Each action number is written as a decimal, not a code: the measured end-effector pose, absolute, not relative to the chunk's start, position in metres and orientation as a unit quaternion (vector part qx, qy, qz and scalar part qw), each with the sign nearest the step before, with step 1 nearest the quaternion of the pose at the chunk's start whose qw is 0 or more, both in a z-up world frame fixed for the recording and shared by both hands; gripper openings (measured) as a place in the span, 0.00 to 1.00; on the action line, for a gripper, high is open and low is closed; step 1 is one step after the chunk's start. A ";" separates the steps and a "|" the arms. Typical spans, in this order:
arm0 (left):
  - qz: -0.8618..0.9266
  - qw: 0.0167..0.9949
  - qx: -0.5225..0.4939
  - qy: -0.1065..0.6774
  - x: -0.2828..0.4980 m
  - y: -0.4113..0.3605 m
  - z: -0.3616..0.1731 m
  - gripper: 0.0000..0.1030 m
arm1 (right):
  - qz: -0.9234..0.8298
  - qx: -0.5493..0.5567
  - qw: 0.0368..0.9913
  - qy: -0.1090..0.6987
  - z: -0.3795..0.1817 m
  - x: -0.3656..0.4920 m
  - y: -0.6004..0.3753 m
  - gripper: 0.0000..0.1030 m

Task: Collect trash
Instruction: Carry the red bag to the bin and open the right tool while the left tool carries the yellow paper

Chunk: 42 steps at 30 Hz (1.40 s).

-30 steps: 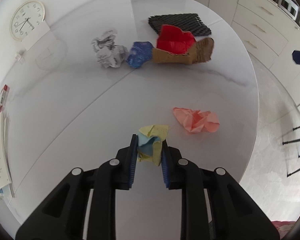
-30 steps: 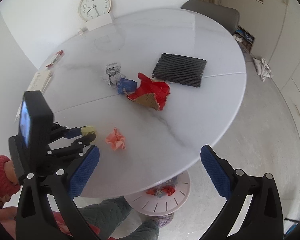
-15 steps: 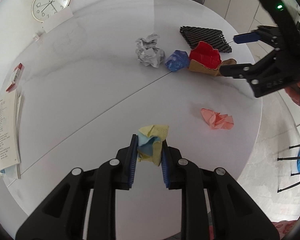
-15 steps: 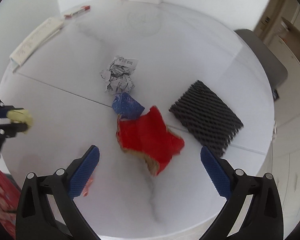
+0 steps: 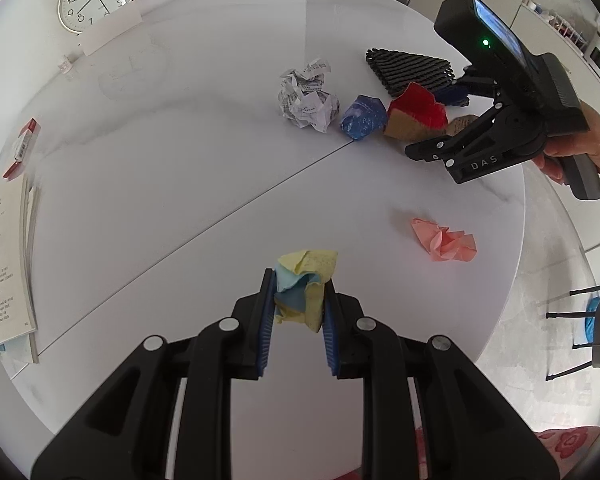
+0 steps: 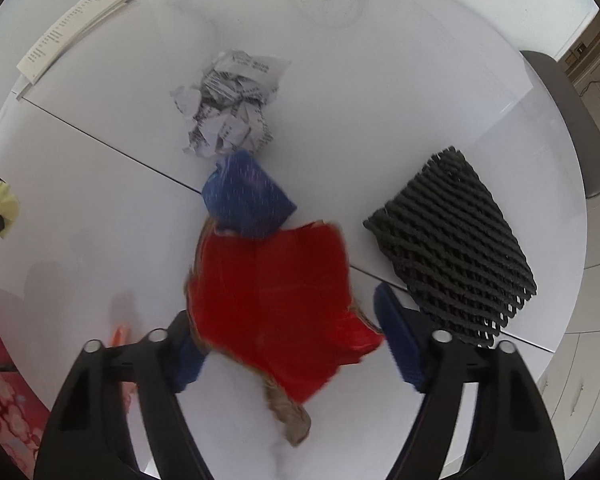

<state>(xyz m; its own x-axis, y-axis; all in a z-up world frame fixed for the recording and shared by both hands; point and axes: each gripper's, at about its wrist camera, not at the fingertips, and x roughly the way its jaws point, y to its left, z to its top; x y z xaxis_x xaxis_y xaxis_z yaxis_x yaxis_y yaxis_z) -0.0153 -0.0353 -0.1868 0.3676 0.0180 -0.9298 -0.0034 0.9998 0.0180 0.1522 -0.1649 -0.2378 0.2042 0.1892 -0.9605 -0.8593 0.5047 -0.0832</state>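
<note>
White round worktop (image 5: 160,184): my left hand-held gripper (image 5: 296,312) clamps yellow-blue paper (image 5: 304,288); my right hand-held gripper (image 6: 288,340), jaws just narrowing, straddles red cardboard (image 6: 272,292) unclamped.

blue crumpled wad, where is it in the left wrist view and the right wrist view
Left wrist view: the blue wad lies upper right of centre, between the crumpled newspaper and the red cardboard scrap.
Right wrist view: just above centre, overlapping the red scrap's top edge.
Shared landmark: the black foam mesh.

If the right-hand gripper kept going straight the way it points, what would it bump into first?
Most likely the red-and-brown torn cardboard piece, which lies between the right gripper's closing jaws; their pads do not yet clearly press it.
</note>
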 end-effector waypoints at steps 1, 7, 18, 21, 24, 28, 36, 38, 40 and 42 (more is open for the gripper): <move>0.009 0.827 0.007 0.562 -0.016 -0.036 -0.186 0.21 | 0.373 -0.326 0.700 0.514 -0.239 0.152 -0.166 0.60; 0.020 0.830 -0.002 0.557 -0.021 -0.039 -0.182 0.21 | 0.374 -0.280 0.710 0.528 -0.228 0.148 -0.183 0.42; -0.001 0.849 0.005 0.528 -0.038 -0.072 -0.151 0.21 | 0.366 -0.135 0.765 0.513 -0.168 0.098 -0.248 0.42; -0.012 0.853 0.011 0.522 -0.044 -0.092 -0.143 0.21 | 0.350 -0.089 0.786 0.502 -0.146 0.072 -0.278 0.42; -0.023 0.854 0.017 0.519 -0.051 -0.115 -0.139 0.21 | 0.330 -0.049 0.796 0.505 -0.136 0.043 -0.313 0.42; -0.034 0.856 0.024 0.516 -0.063 -0.142 -0.136 0.21 | 0.299 -0.013 0.791 0.534 -0.153 0.006 -0.347 0.43; -0.043 0.856 0.036 0.515 -0.095 -0.178 -0.133 0.21 | 0.272 0.014 0.741 0.614 -0.242 -0.023 -0.367 0.44; -0.042 0.855 0.038 0.516 -0.104 -0.185 -0.133 0.21 | 0.271 0.013 0.728 0.630 -0.266 -0.022 -0.361 0.44; -0.043 0.854 0.040 0.517 -0.109 -0.190 -0.134 0.21 | 0.270 0.013 0.721 0.638 -0.283 -0.020 -0.356 0.53; -0.045 0.852 0.047 0.519 -0.114 -0.197 -0.134 0.21 | 0.262 0.018 0.716 0.647 -0.297 -0.016 -0.352 0.73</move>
